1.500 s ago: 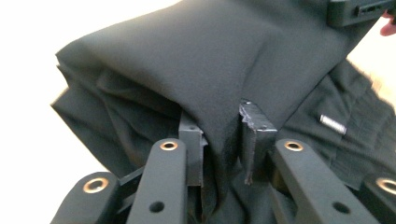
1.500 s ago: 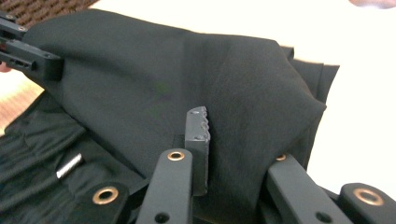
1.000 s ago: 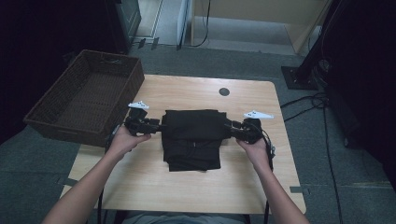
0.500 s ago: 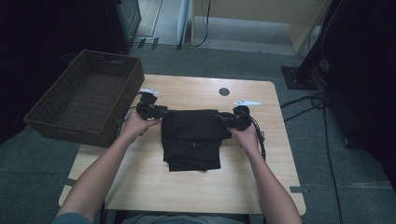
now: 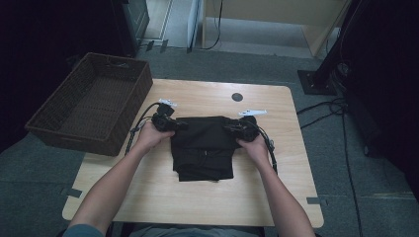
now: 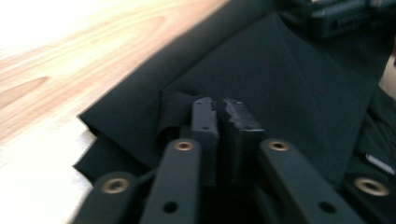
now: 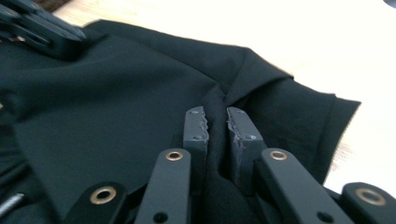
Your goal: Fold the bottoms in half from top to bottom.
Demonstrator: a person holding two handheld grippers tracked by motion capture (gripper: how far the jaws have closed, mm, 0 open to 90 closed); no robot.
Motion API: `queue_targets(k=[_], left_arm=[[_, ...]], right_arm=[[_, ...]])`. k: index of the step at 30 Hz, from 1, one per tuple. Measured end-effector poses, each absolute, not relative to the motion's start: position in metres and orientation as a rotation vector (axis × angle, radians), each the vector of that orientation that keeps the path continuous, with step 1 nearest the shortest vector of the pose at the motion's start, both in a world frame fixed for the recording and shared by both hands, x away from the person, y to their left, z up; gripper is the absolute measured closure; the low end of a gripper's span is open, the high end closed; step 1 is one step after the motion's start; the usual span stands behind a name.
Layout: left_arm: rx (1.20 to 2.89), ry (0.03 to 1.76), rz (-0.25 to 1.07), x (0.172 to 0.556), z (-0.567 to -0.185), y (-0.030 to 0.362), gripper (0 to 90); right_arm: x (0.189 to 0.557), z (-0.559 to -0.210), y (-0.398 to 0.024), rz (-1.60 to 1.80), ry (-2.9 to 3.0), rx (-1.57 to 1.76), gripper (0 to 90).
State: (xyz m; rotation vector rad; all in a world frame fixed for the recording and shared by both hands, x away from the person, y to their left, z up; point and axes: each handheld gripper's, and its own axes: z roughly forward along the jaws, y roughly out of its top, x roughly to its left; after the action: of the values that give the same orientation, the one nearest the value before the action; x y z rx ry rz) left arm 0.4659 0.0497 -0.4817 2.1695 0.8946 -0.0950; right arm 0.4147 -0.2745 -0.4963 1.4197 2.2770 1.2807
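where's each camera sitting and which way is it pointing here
high view: above the person's side, looking forward and down on the table; forearms, hands, left gripper, right gripper, basket.
left gripper view: on the left gripper, looking along its jaws, which pinch the black garment.
right gripper view: on the right gripper, looking along jaws shut on a fold.
Shared: both gripper views show the garment, the wood and the other gripper.

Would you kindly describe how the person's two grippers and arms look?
Both the left gripper and right gripper are black, with brass-coloured rivets and toothed pads, each topped by a pale three-cornered plate and trailing a black cable. A teal sleeve edges the left arm.
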Motion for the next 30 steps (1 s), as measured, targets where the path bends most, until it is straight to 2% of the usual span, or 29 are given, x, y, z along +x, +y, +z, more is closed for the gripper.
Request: queue_targets(k=[8, 12, 14, 21, 30], left_arm=[[2.05, 0.842, -0.057, 0.446, -0.441, 0.068, 88.0], [2.055, 0.807, -0.051, 0.427, -0.435, 0.073, 88.1], [2.051, 0.811, -0.061, 0.418, -0.436, 0.076, 88.2], [2.076, 0.786, -0.081, 0.378, -0.441, 0.08, 88.0], [2.184, 0.809, -0.146, 0.354, -0.479, 0.072, 87.6]], right_arm=[[0.4, -0.465, -0.279, 1.313, 2.267, 1.345, 78.6], [0.384, -0.454, -0.28, 1.342, 2.266, 1.323, 76.3], [0.374, -0.452, -0.28, 1.352, 2.276, 1.31, 78.6], [0.335, -0.454, -0.278, 1.335, 2.308, 1.256, 78.3], [0.311, -0.485, -0.262, 1.206, 2.405, 1.259, 83.6]])
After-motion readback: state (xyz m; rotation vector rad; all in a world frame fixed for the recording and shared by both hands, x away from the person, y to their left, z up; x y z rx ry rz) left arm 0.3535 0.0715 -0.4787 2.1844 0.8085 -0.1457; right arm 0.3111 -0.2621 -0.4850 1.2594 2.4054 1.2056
